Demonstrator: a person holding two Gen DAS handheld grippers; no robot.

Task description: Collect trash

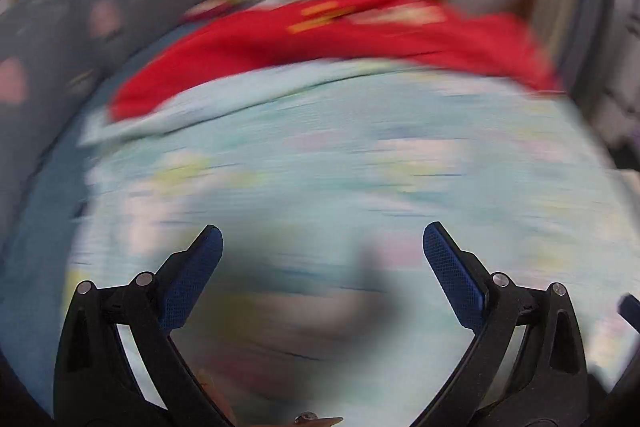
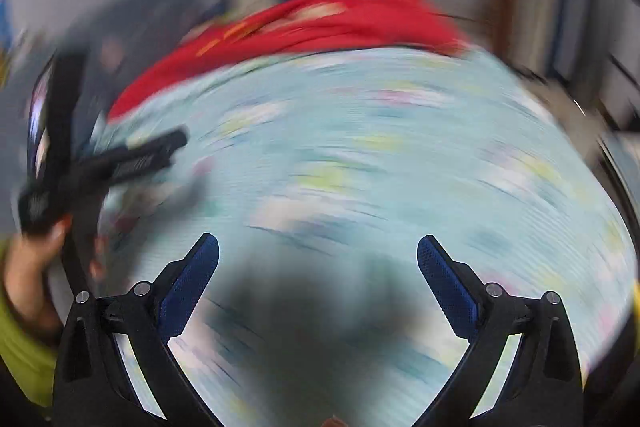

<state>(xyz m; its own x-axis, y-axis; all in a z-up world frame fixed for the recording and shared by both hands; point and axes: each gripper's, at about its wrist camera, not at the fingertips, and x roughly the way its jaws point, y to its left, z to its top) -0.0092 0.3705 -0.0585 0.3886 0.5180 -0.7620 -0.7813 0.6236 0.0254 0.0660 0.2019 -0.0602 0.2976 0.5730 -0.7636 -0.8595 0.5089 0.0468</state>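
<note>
A: Both views are badly smeared. What can you make out?

B: The left tongs (image 1: 322, 233) are spread wide with nothing between the blue pads (image 1: 192, 279). The right tongs (image 2: 318, 243) are the same, spread and bare. Both hang over a bed with a pale blue patterned sheet (image 1: 340, 155), and a red cloth (image 1: 320, 35) lies bunched across its far side.

A: And the trash?

B: I cannot find it. Nothing on the sheet reads clearly as litter through the blur. At the left of the right wrist view the other tool shows as a dark shape, with a hand (image 2: 28, 267) around its grip and a yellow-green sleeve (image 2: 16, 343) below it.

A: So how would it handle?

B: Only a guess: household scraps on a bed are probably light and soft, like wrappers or tissue, easily crushed and slippery against the fabric. I would pinch an edge or a crumpled ridge, not the flat middle, and avoid catching the sheet with it.
</note>
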